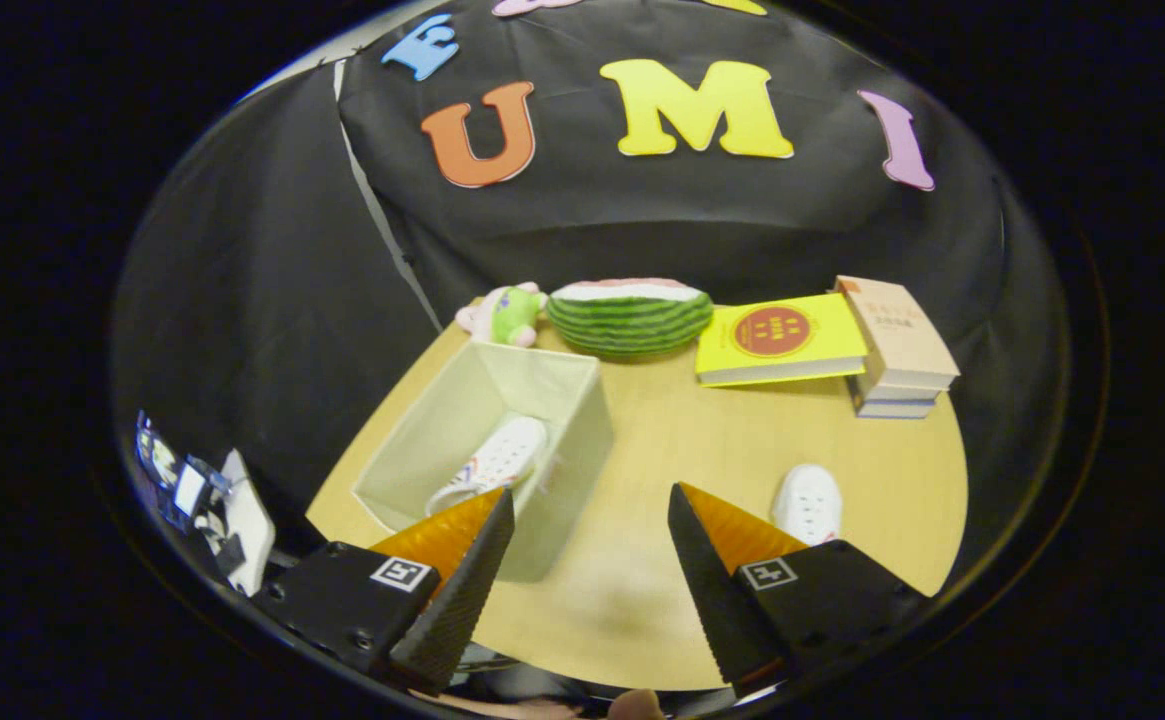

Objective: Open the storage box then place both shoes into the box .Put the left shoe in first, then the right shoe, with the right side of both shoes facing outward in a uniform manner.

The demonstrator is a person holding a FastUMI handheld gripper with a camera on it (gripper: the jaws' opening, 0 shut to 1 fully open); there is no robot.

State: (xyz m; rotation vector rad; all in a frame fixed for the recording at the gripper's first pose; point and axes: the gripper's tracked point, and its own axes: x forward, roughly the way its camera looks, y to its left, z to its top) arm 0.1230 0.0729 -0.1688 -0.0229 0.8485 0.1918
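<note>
White shoe lies in the open box, so I hold the gripper wide open and empty, angled toward the other shoe.

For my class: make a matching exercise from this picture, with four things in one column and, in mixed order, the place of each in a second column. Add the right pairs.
Things
1. shoe in the box
2. shoe on the table
3. watermelon cushion
4. yellow book

Places
A. on the bare tabletop, just beyond the right finger of the tongs
B. lying inside the open storage box
C. beside the stack of books, touching it
D. at the far edge of the table, behind the box, next to a small plush toy

The tongs are open, holding nothing.

Pairs: 1-B, 2-A, 3-D, 4-C
</note>
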